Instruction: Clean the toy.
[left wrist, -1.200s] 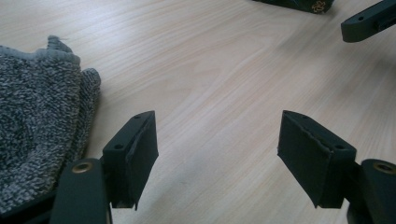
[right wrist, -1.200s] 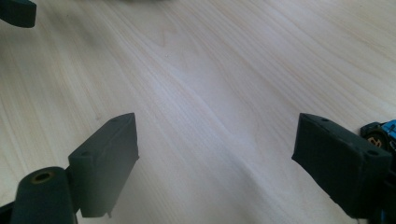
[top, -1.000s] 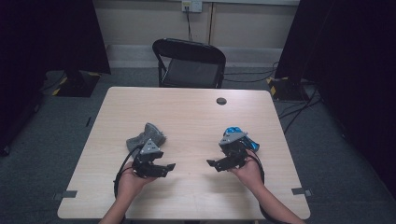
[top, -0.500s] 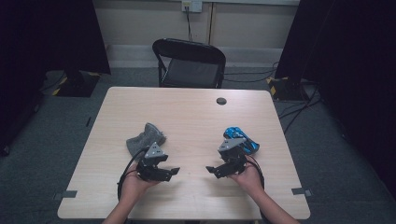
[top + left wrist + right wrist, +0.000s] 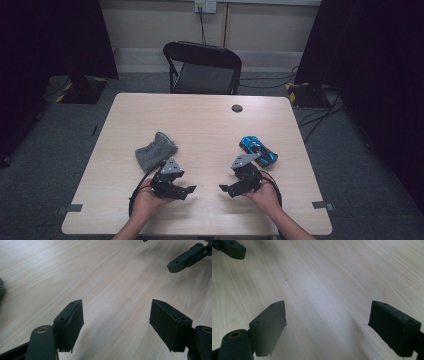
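Two hand-held grippers hover over the near part of a light wooden table point(image 5: 200, 125), their jaws turned inward toward each other. The left gripper point(image 5: 186, 190) sits just on the person's side of a crumpled grey cloth point(image 5: 154, 150), close to it but not touching; in the left gripper view its jaws stand spread with only bare wood grain between them, and an edge of the cloth point(image 5: 1, 288) shows at the far left. The right gripper point(image 5: 225, 189) sits near a blue toy car point(image 5: 257, 150), which lies on the table just beyond it and to its outer side, apart from the jaws; in the right gripper view its jaws are likewise spread wide over empty tabletop. Cloth and car lie well apart, the cloth on the left half of the table, the car on the right. Beyond the table's far edge stands a black folding chair point(image 5: 205, 70)
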A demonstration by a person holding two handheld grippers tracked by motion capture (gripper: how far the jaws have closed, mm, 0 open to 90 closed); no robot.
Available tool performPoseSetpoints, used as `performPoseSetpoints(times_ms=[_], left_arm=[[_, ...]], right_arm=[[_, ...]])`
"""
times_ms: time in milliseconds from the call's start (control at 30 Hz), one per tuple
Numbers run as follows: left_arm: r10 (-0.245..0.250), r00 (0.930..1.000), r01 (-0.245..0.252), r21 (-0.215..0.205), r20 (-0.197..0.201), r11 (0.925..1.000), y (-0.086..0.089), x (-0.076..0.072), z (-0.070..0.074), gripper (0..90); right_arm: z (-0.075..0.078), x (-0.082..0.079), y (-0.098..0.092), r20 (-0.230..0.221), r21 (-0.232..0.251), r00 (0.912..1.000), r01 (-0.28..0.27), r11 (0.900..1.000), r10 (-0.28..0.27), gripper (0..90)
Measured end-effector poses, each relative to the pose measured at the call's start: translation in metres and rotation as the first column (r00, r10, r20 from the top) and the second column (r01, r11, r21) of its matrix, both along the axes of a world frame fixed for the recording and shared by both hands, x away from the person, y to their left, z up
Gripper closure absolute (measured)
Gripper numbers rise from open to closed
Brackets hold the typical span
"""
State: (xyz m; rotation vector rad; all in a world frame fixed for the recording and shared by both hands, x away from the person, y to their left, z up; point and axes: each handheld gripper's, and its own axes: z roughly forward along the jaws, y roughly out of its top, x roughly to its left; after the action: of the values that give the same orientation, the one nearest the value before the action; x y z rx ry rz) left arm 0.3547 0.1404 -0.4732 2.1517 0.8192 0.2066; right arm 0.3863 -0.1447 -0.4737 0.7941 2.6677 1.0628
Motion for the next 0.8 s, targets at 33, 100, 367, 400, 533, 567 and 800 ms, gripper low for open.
performPoseSetpoints(times_ms=[33,100,367,400,533,567,800], left_arm=[[-0.001,1.0,0.001,0.0,-0.002,1.0,0.0,0.0,-0.001,26.7],[-0.006,1.0,0.006,0.002,-0.002,1.0,-0.002,-0.001,-0.002,26.2],[-0.024,0.9997,0.024,0.029,0.004,0.9993,-0.005,-0.003,-0.007,23.9],[-0.022,0.9997,0.022,0.028,0.005,0.9994,-0.006,-0.004,-0.007,23.3],[-0.027,0.9996,0.027,0.034,0.009,0.9991,-0.008,-0.004,-0.008,20.9],[-0.028,0.9995,0.028,0.033,0.014,0.9991,-0.008,-0.005,-0.009,20.5],[-0.023,0.9995,0.022,0.043,0.022,0.9988,-0.009,-0.006,-0.012,16.7]], right_arm=[[0.0,-0.001,0.0,0.0,-0.003,1.0,-0.003,1.0,0.003,13.6],[-0.001,-0.002,-0.001,-0.002,-0.006,1.0,-0.004,1.0,0.004,13.6],[-0.009,-0.007,-0.002,0.003,-0.017,0.9999,-0.01,1.0,0.01,13.6],[-0.01,-0.007,-0.002,0.003,-0.018,0.9999,-0.014,1.0,0.014,13.6],[-0.015,-0.009,-0.002,0.007,-0.025,0.9998,-0.019,0.999,0.02,13.6],[-0.016,-0.009,-0.001,0.01,-0.026,0.9998,-0.02,0.999,0.02,13.6],[-0.022,-0.012,0.001,0.015,-0.028,0.999,-0.042,0.999,0.043,13.3]])
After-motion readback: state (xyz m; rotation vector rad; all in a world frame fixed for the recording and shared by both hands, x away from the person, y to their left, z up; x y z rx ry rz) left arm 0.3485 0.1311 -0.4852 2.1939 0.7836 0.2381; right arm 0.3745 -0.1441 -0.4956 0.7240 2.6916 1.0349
